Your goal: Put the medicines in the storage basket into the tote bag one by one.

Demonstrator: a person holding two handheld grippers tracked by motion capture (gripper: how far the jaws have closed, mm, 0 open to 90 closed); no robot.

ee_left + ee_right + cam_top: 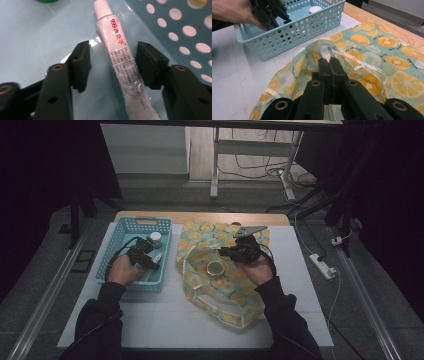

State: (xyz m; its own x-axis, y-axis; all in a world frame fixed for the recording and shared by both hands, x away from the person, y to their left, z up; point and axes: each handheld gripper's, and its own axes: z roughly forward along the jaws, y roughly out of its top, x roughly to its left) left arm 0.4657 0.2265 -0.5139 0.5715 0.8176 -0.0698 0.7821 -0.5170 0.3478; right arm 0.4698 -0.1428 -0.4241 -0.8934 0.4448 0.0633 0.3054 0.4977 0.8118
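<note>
A white ointment tube (pixel 120 57) with red print lies on the floor of the blue perforated basket (pixel 116 236). My left gripper (pixel 113 45) is down in the basket (pixel 190 30), its jaws on either side of the tube; a gap shows on the left side, so it is open. The orange-slice print bag (pixel 235 295) lies on the white mat with its mouth held up. My right gripper (pixel 328 60) is shut on the bag's (pixel 372 42) white-ribbon rim. In the high view the left gripper (pixel 151 264) and right gripper (pixel 226 252) face each other. A round tin (pixel 216 268) sits inside the bag.
A white-capped bottle (pixel 155 239) stands at the basket's far end, also seen as a white cap (pixel 315 9) in the right gripper view. The basket wall (pixel 294 32) stands close to the bag's left edge. Bare white mat (pixel 165 320) lies near the person; wooden table edge (pixel 200 216) behind.
</note>
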